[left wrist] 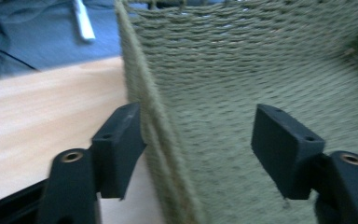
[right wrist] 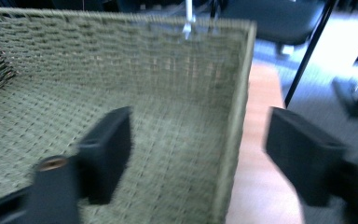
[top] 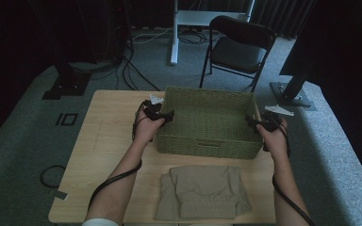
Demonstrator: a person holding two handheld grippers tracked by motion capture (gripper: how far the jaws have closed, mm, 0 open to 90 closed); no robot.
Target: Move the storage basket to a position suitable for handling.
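High view first: I see both of my forearms reaching forward from the near edge of the wooden table point(top: 103, 141), one to each end of the woven basket point(top: 207, 123). My left gripper point(top: 164, 116) sits at the basket's left wall, wrist bent inward, with its cable looping back along the forearm; my right gripper point(top: 253, 123) sits at the basket's right wall, the hand cocked in the same way. Along the left gripper point(left wrist: 198, 140) view, the jaws stand apart astride the left wall of the basket point(left wrist: 242, 70): one pad is just beside the outer face, the other well off the inner face, so nothing is pinched. Along the right gripper point(right wrist: 198, 154) view, the jaws are likewise spread across the right wall of the basket point(right wrist: 121, 84), neither pad pressing on it. That basket is rectangular, olive green, made of tightly twisted cord in even rows, with straight walls and a slot handle in its near side. It rests on the table's far half. Just in front of the basket lies a folded beige sweater point(top: 202, 192), soft knit with a ribbed hem. Beyond the basket stands a black folding chair point(top: 238, 47) on grey carpet.
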